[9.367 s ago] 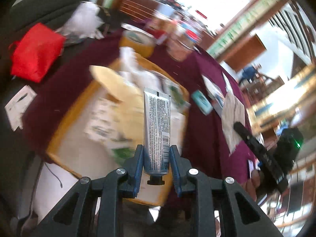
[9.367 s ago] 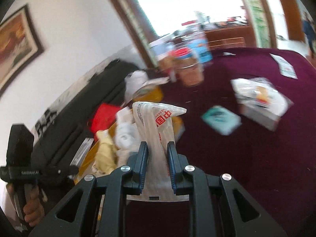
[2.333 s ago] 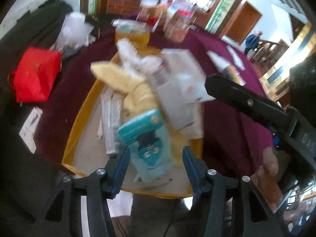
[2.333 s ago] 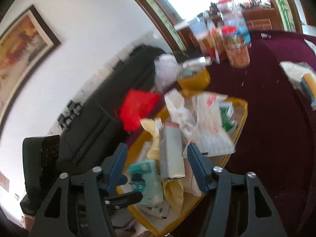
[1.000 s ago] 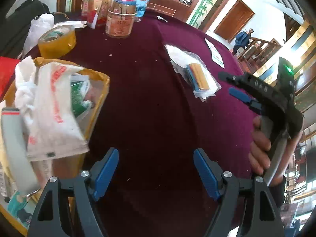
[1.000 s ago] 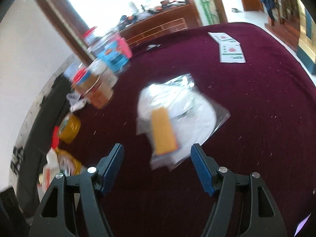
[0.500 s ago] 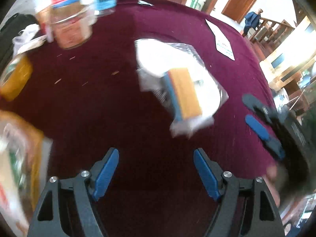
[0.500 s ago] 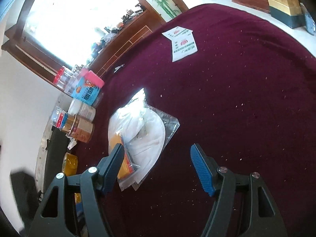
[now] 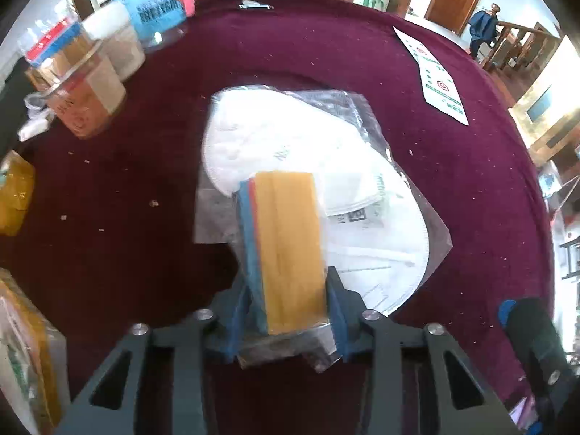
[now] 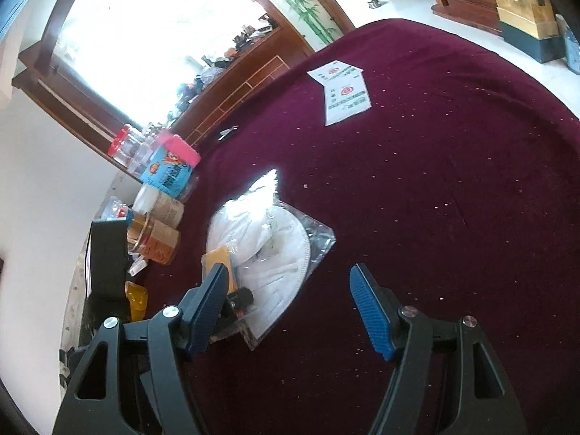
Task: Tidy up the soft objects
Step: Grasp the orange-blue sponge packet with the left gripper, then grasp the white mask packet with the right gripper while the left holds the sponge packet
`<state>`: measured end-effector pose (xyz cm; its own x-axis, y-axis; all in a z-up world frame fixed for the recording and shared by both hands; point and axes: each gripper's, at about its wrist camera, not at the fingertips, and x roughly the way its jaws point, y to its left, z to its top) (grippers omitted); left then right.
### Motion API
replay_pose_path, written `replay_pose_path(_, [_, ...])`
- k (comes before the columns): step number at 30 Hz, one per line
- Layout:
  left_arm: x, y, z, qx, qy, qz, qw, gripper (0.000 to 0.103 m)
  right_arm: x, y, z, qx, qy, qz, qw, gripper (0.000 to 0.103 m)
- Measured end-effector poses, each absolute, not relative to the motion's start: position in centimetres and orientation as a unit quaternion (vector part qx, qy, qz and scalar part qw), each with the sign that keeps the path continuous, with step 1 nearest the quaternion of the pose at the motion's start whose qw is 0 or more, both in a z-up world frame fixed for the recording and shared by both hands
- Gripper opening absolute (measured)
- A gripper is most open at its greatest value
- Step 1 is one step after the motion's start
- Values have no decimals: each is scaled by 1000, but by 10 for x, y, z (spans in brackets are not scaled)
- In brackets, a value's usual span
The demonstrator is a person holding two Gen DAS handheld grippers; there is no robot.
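The left gripper (image 9: pixel 288 306) is closing on the near end of the yellow pack (image 9: pixel 290 250); both pads already touch its sides. This pack lies in a clear plastic bag (image 9: pixel 366 116) together with white masks (image 9: pixel 275 145), on the dark red tablecloth (image 9: pixel 453 188).

The right gripper (image 10: pixel 288 302) stands wide with nothing between its jaws, just beside the bag on the side away from the jars (image 10: pixel 159 232).

The bundle looks light and soft, and the film is probably slippery. The pack seems the stiffest part, so the grip there is a reasonable choice; the loose masks may hang down and swing when it is lifted.

Beyond the bag, toward the white leaflet (image 9: pixel 440 83), the cloth is open. On the other side of the bag the jars stand near, so there is less room for moving there.
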<state>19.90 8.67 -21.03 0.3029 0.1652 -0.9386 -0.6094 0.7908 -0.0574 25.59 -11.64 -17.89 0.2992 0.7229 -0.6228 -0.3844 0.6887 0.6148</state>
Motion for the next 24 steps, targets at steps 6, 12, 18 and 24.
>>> replay_pose_path(6, [158, 84, -202, -212, 529, 234, 787, 35, 251, -110, -177, 177, 471, 375, 778, 69])
replay_pose_path(12, [56, 84, -189, -259, 531, 202, 781, 35, 243, -98, -177, 162, 469, 391, 775, 69])
replay_pose_path(18, [-18, 74, -183, -240, 532, 196, 788, 35, 254, -86, -185, 188, 505, 404, 739, 69])
replay_pose_path(24, [-23, 71, -200, -241, 543, 177, 785, 35, 297, -62, -201, 185, 547, 373, 727, 69])
